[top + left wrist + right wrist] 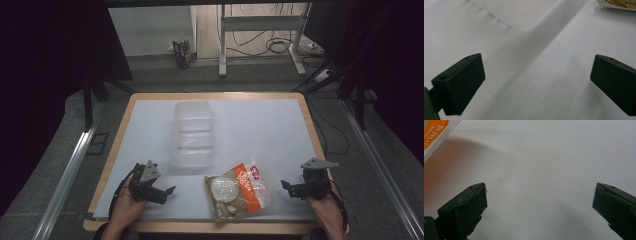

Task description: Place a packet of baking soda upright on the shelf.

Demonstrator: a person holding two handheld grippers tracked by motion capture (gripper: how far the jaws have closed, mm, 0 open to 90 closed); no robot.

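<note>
A white, wood-edged tabletop [280, 125] is carrying two things: a clear, ribbed plastic container [193, 132] is lying near the middle, and a crinkled transparent bag with orange-and-white printing [237, 190] is sitting at the near edge, holding what looks like a round white disc — the dim light is making its contents hard to read. The left gripper [162, 186] is resting low over the near left part of the tabletop, its black jaws standing wide apart and holding nothing; in the left gripper view [536, 82] bare white surface is showing between them, with a corner of the container beyond. The right gripper [289, 188] is hovering just right of the bag — its jaws are likewise spread wide and empty, with the bag's orange edge [434, 135] peeking in at the upper left of the right gripper view.
</note>
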